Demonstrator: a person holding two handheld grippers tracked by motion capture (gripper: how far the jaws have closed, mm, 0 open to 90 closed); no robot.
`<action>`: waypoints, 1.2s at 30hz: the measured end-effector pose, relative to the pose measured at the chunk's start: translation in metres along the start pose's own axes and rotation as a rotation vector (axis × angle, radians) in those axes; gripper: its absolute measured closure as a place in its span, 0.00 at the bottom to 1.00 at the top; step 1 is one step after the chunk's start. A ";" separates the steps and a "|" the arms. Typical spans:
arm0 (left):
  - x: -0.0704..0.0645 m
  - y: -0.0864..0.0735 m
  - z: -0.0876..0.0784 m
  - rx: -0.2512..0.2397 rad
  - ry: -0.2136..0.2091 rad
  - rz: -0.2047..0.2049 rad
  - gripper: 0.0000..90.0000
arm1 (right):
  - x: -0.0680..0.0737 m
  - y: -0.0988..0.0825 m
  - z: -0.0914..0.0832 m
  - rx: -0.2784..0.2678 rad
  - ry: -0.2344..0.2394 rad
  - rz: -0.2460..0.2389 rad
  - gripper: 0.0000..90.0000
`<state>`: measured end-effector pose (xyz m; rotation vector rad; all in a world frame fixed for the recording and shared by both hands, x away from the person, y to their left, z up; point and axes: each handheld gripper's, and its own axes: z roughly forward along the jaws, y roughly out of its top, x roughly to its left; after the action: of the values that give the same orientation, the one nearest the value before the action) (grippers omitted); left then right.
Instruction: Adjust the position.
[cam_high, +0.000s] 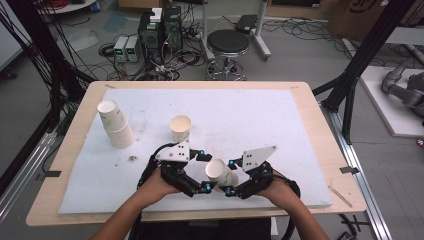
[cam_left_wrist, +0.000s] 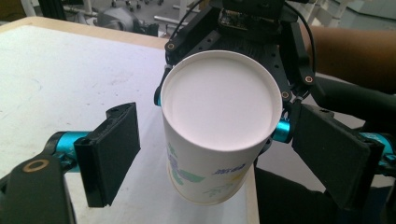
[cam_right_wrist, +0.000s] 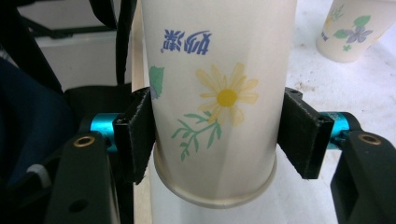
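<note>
Grip: my right gripper (cam_right_wrist: 219, 135) clamps flowered white paper cup (cam_right_wrist: 219, 93) | my left gripper (cam_left_wrist: 219, 149) gapes round its base, pads clear | near table edge (cam_high: 200, 216).

The table (cam_high: 300, 95) is being lit evenly from above, and only soft, short shadows are being cast beneath the paper cups. No strong glare is being thrown off its white mat (cam_high: 250, 115). In the left gripper view, the held paper cup (cam_left_wrist: 219, 121) is being rendered sharp while the far background is being blurred.
</note>
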<state>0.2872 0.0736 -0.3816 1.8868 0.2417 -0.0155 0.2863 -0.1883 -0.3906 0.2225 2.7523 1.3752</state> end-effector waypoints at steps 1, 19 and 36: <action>0.000 0.000 0.000 0.004 0.000 -0.001 0.17 | 0.000 0.001 0.000 0.015 -0.002 -0.005 0.39; 0.000 0.001 0.007 0.138 -0.014 0.022 0.20 | 0.002 0.031 0.008 0.276 -0.002 -0.142 0.39; 0.000 0.001 0.012 0.209 -0.052 0.033 0.34 | 0.006 0.040 0.018 0.417 0.006 -0.199 0.39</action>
<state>0.2889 0.0622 -0.3848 2.0949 0.1782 -0.0696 0.2864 -0.1496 -0.3689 -0.0400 2.9388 0.7495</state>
